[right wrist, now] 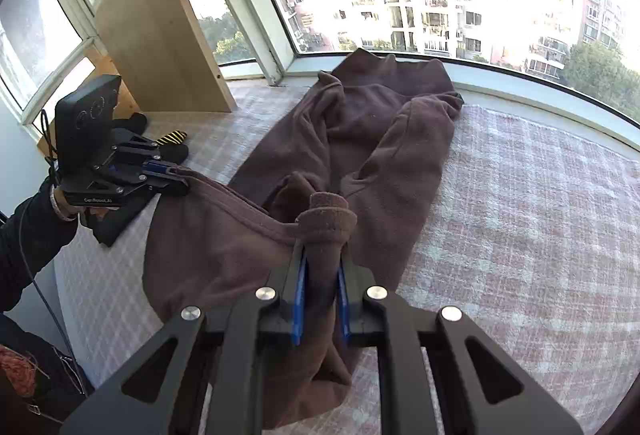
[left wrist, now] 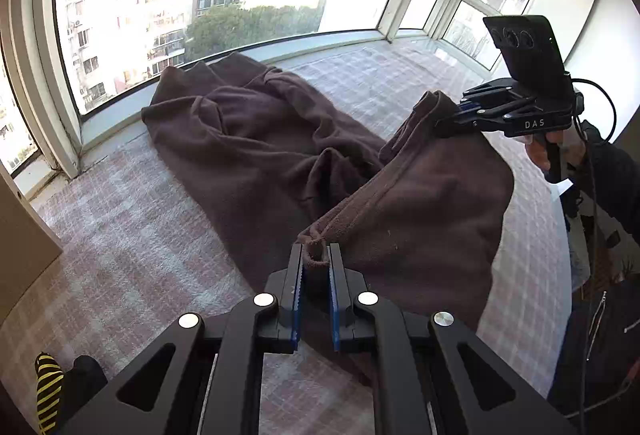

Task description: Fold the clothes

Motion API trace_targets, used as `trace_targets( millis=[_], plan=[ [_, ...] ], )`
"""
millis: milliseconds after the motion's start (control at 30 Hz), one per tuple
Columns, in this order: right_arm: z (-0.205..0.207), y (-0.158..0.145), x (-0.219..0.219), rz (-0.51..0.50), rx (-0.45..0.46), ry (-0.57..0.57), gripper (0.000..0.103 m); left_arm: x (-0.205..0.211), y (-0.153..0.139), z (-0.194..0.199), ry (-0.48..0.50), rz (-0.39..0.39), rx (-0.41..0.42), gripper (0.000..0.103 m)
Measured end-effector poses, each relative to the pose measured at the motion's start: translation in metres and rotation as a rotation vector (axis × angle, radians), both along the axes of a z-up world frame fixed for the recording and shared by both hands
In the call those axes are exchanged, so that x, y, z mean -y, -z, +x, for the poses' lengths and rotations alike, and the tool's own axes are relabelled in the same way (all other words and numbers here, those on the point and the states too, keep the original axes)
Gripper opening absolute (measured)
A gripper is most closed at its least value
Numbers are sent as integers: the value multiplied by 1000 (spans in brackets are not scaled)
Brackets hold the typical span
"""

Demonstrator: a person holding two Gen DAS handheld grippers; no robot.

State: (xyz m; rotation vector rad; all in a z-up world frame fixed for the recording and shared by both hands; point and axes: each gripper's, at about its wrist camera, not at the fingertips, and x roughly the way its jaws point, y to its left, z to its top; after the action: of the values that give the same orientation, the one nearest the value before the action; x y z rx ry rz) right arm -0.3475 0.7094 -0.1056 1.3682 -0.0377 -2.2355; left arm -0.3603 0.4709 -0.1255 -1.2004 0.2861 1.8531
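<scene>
Brown fleece garment lies along the plaid-covered bed by the window, near hem lifted. Left claw and right claw each pinch a corner; I'd keep that edge taut and level carrying it over.

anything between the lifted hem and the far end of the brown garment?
Nothing visible. The left gripper and right gripper each pinch the hem of the brown fleece garment; only its own rumpled cloth lies ahead on the pink checked blanket.
</scene>
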Motion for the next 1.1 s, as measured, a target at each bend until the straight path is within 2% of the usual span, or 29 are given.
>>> trace_targets(
  millis=[67,167,200,300,333,400,500,567,600,633,667,800,833,867,900,933,1000,1033,1100],
  plan=[
    [-12,18,4,25,22,-13,13,-3,23,-9,-15,-25,39,11],
    [-22,34,7,48,35,-29,13,-4,21,-11,-15,-11,15,12],
    [-23,32,4,50,46,-22,16,-4,20,-11,-18,-11,8,17],
    [-14,8,-10,14,54,28,24,1,10,-14,-34,-10,-3,30],
    [-9,-3,-16,7,39,54,32,4,5,-15,-45,-3,-3,30],
    [10,-28,-28,6,-24,114,41,10,-7,-13,-74,0,-33,31],
    [50,-60,-30,-41,-127,101,41,20,-34,-1,-96,40,-81,31],
    [72,-70,-19,-86,-176,54,40,19,-53,13,-64,95,-89,31],
    [78,-70,-11,-87,-181,34,29,13,-60,24,-19,126,-83,31],
    [78,-63,-2,-71,-162,16,12,6,-66,37,27,148,-74,31],
    [77,-53,7,-49,-144,0,8,-7,-61,45,69,150,-50,31],
    [73,1,30,70,-67,-34,8,-62,-28,73,233,140,69,33],
    [74,20,31,120,-30,-34,8,-68,-14,75,255,115,66,33],
    [78,34,29,131,-34,-35,8,-71,2,76,271,82,52,33],
    [84,38,24,112,-60,-31,7,-75,17,76,286,50,37,32],
    [85,35,18,91,-58,-18,7,-72,21,72,280,64,54,32],
    [83,23,8,37,-28,15,6,-68,16,65,253,78,109,32],
    [85,14,4,22,-33,25,6,-67,9,66,258,74,105,32],
    [90,-2,3,23,-58,19,6,-65,-7,77,300,73,39,30]
  ],
)
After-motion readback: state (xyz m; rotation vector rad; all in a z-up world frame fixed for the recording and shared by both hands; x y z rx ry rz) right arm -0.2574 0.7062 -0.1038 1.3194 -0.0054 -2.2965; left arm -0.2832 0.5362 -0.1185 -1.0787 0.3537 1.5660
